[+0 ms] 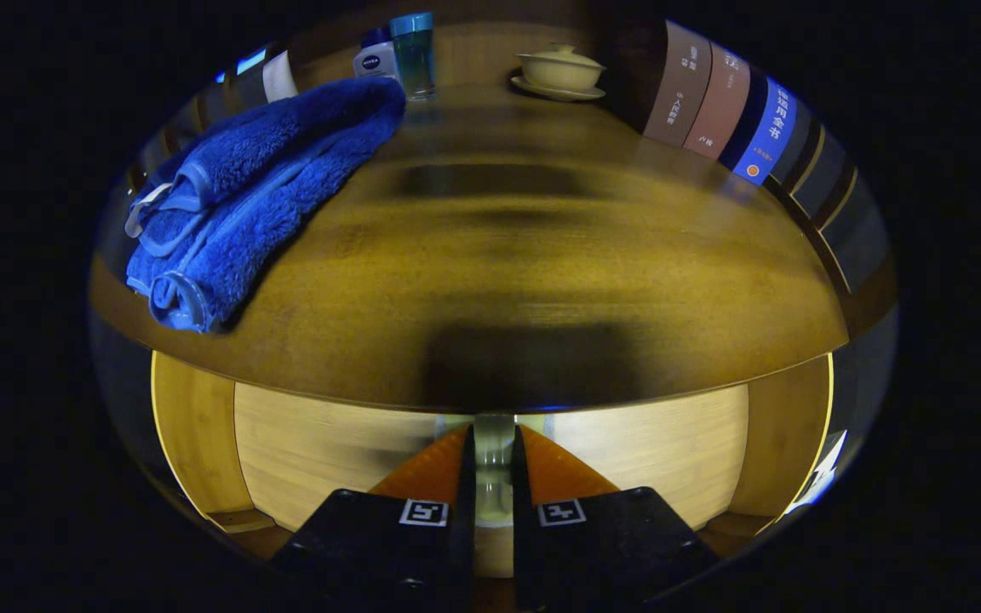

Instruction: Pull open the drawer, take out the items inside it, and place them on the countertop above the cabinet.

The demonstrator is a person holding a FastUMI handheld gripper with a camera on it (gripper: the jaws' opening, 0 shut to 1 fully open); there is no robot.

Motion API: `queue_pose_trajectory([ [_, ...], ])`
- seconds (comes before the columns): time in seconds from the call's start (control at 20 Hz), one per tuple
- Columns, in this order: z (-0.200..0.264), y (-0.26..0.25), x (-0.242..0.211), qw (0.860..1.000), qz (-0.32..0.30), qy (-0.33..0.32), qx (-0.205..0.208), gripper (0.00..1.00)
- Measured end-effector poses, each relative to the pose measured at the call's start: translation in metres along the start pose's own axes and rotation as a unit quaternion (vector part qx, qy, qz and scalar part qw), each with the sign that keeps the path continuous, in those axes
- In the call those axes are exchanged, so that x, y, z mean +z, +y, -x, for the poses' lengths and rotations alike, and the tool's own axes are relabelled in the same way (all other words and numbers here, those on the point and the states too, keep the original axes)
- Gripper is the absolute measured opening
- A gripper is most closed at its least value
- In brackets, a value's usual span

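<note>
Gripper view: tongs [493, 443] nearly closed, pinching a narrow clear item [494, 464], kind unclear, over the open drawer [329, 443]. Beyond, dark wooden table [542, 255]. Folded blue towel [252, 196] far left. Blue-capped bottle [414, 55] and lidded cup [559, 70] at the back. Books [720, 102] far right.

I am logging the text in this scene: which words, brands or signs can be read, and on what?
"NIVEA": on the white bottle behind the towel.
Book spines: characters too blurred to read.
Tongs: square code marks, no words; narrow gap, grip unclear.
</note>
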State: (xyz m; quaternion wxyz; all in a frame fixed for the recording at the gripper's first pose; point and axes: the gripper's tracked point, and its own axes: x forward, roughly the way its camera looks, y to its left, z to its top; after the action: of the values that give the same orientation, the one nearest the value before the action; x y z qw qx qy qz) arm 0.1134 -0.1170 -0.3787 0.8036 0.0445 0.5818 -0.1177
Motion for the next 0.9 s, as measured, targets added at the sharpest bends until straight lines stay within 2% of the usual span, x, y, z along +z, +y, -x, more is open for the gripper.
queue_pose_trajectory([
  [0.05, -0.001, 0.001, 0.004, 1.000, -0.007, -0.002, 0.002, 0.23],
  [0.1, -0.012, -0.002, -0.002, 1.000, -0.013, -0.007, 0.004, 0.17],
  [0.15, 0.006, -0.003, 0.001, 1.000, -0.018, -0.003, 0.008, 0.10],
  [0.35, 0.005, 0.000, -0.004, 0.999, -0.023, -0.005, 0.023, 0.10],
  [0.5, 0.020, 0.005, -0.009, 0.999, -0.029, -0.011, 0.038, 0.10],
  [0.9, 0.119, 0.003, -0.011, 0.994, -0.009, -0.100, 0.040, 0.10],
])
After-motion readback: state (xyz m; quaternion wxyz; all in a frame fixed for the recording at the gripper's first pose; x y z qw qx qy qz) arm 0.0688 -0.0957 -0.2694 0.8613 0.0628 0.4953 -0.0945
